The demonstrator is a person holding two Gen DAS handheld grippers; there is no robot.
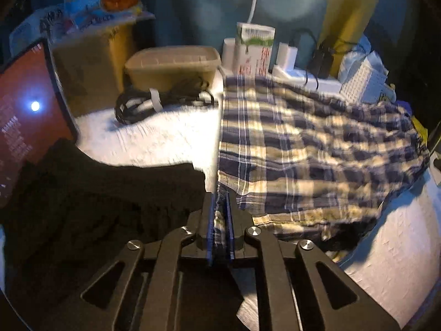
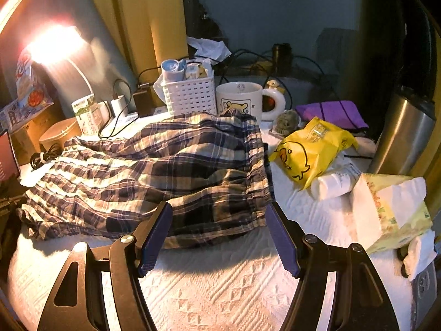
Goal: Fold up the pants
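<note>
The navy, yellow and white plaid pants (image 2: pixel 165 171) lie spread on the white quilted cloth (image 2: pixel 220 289), waistband to the right in the right wrist view. In the left wrist view the pants (image 1: pixel 303 151) stretch away from me. My left gripper (image 1: pixel 220 201) is shut on a near corner of the plaid fabric, pinched between its blue pads. My right gripper (image 2: pixel 219 212) is open, its blue pads (image 2: pixel 157 234) straddling the near edge of the pants by the waistband, gripping nothing.
A dark garment (image 1: pixel 96 201) lies left of the left gripper. Behind the pants stand a white basket (image 2: pixel 190 96), bear mug (image 2: pixel 242 99), milk carton (image 1: pixel 255 49), tan tub (image 1: pixel 173 63), coiled cable (image 1: pixel 154 102). A yellow duck bag (image 2: pixel 308 149), tissue pack (image 2: pixel 386 209), steel flask (image 2: pixel 405 132) sit right.
</note>
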